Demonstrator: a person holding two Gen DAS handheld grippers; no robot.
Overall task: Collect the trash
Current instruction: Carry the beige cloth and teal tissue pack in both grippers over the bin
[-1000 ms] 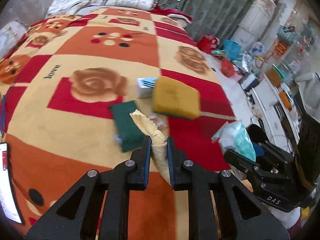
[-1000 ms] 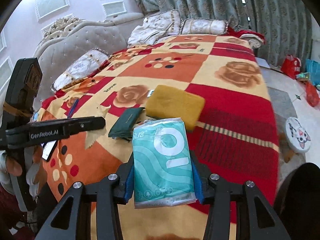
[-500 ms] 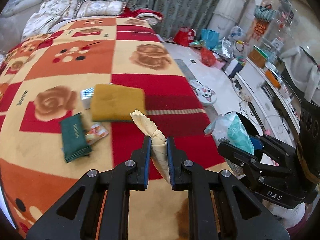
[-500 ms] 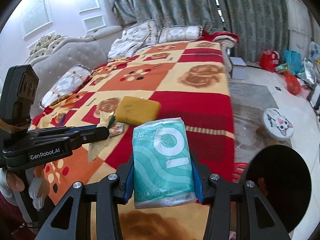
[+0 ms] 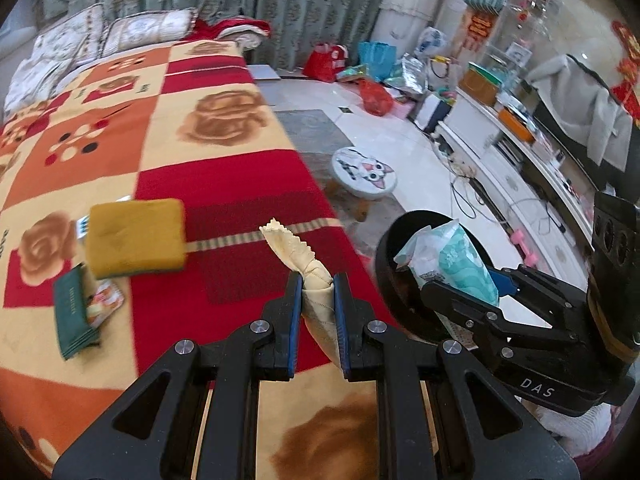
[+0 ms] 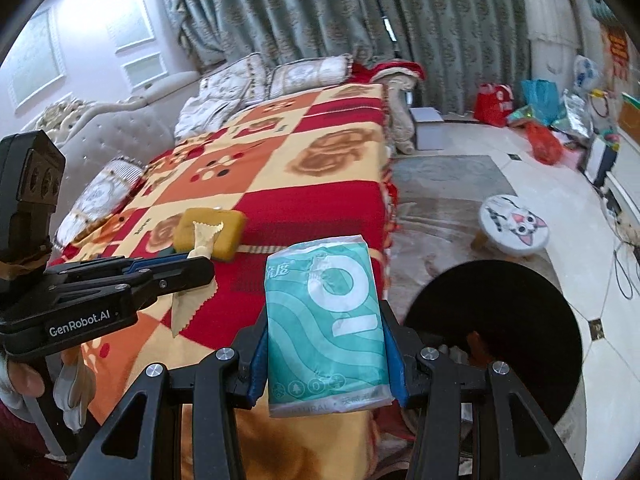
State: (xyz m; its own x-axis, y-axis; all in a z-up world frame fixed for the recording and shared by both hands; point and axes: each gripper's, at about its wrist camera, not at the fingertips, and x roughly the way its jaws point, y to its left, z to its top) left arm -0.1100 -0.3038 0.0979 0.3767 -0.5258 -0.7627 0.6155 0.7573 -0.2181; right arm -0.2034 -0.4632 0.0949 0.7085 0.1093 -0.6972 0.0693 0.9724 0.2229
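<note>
Left gripper (image 5: 317,312) clamped on a cream pinked-edge cloth scrap (image 5: 304,264); right gripper (image 6: 326,354) clamped on a teal tissue pack (image 6: 326,320), beside the black bin (image 6: 500,320) at the bed edge. Both loads not yet dropped; yellow sponge (image 5: 136,236), green packet (image 5: 74,312), small wrapper (image 5: 106,298) left on the blanket (image 5: 224,184). Open floor past the bed; cat-face stool (image 5: 364,174) near the bin.

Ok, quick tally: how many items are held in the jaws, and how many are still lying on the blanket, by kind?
Held, cream cloth in left gripper: 1
Held, teal tissue pack in right gripper: 1
On blanket, yellow sponge: 1
Green packet: 1
Small wrapper: 1
White item, half hidden behind the sponge: 1
Total: 6
</note>
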